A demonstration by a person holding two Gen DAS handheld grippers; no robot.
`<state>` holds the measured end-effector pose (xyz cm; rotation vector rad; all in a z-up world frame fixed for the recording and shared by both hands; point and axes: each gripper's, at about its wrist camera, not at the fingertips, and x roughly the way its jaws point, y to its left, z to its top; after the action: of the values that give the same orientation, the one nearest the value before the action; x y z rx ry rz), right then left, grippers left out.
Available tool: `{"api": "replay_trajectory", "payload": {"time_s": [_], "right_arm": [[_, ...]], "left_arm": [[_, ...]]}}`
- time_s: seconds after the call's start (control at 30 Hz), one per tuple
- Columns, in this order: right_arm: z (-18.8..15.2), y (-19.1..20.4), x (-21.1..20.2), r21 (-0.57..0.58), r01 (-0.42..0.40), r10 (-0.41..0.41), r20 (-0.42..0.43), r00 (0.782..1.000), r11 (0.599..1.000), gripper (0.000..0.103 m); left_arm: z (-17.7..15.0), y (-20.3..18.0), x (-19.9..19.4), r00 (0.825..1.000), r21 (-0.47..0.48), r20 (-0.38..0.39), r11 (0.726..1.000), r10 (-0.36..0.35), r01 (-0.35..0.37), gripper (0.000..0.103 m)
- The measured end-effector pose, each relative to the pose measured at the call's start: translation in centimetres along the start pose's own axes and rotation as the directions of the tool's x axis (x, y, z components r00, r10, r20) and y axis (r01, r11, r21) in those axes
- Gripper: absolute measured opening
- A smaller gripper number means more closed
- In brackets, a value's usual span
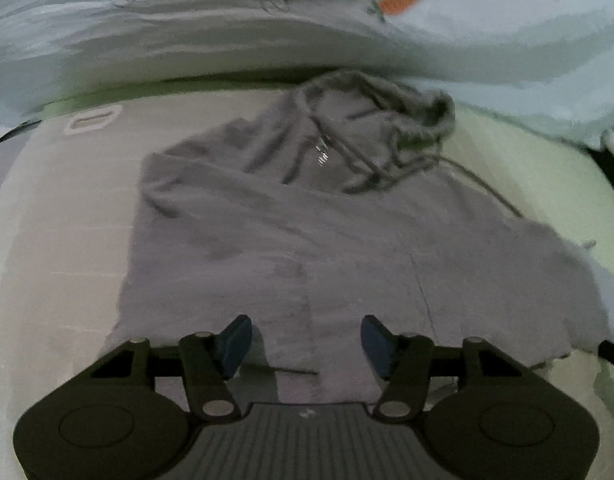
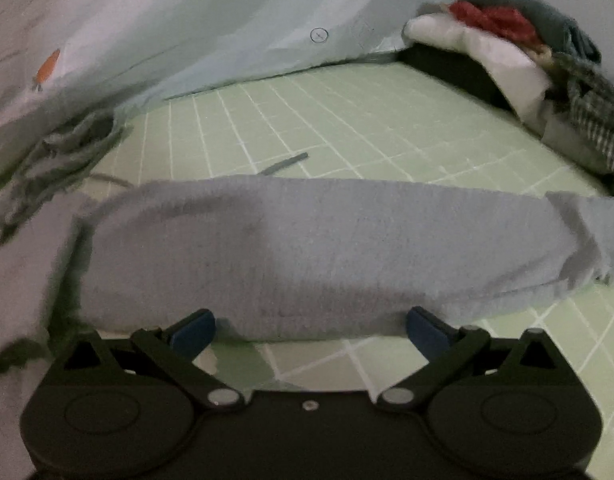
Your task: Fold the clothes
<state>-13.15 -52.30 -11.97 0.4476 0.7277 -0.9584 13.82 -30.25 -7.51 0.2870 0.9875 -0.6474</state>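
A grey hoodie [image 1: 307, 232] is being laid out on the green grid mat [image 2: 347, 128]. Both the left gripper [image 1: 307, 340] and the right gripper [image 2: 311, 330] are being held spread, empty; its sleeve [image 2: 307, 248] should be pinched near the cuff and folded inward squarely.

Dim, blurred, fisheye-warped dark corners.

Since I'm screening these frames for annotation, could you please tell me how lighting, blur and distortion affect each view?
Left wrist view: dim, soft and smeared, the grey hoodie without fine texture, fisheye bending the mat edge, black corners. Right wrist view: equally dim, the hoodie sleeve fuzzy, the green grid mat with curved lines, the clothes pile motion-blurred.
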Motion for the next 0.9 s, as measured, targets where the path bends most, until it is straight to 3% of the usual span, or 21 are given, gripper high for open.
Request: {"api": "replay_trajectory", "payload": {"time_s": [0.17,0.27,0.3,0.5,0.73,0.9], "right_arm": [[-0.5,0.2,0.0,-0.009,0.006,-0.006,0.04,0.999,1.0,0.103],[-0.8,0.3,0.0,-0.015,0.01,-0.009,0.064,0.998,1.0,0.103],[-0.9,0.3,-0.1,-0.015,0.01,-0.009,0.071,0.997,1.0,0.103],[-1.2,0.2,-0.1,-0.016,0.01,-0.008,0.093,0.996,1.0,0.103],[-1.6,0.1,-0.2,-0.015,0.009,-0.007,0.118,0.993,1.0,0.103],[-1.7,0.1,-0.3,-0.014,0.009,-0.007,0.129,0.992,1.0,0.103]], "left_arm": [[-0.2,-0.5,1.1,0.999,0.018,-0.02,0.999,-0.045,0.046,0.059],[-0.2,-0.7,1.2,0.996,0.036,-0.02,0.996,-0.082,0.082,0.018],[-0.2,-0.7,1.1,0.997,0.039,-0.015,0.996,-0.077,0.078,0.012],[0.4,0.1,-0.6,0.995,0.038,0.046,0.996,-0.085,0.083,0.008],[2.3,3.7,-3.6,0.986,-0.017,0.159,0.999,0.049,-0.047,0.008],[3.1,7.4,-2.8,0.977,-0.099,0.129,0.983,0.168,-0.156,0.014]]}}
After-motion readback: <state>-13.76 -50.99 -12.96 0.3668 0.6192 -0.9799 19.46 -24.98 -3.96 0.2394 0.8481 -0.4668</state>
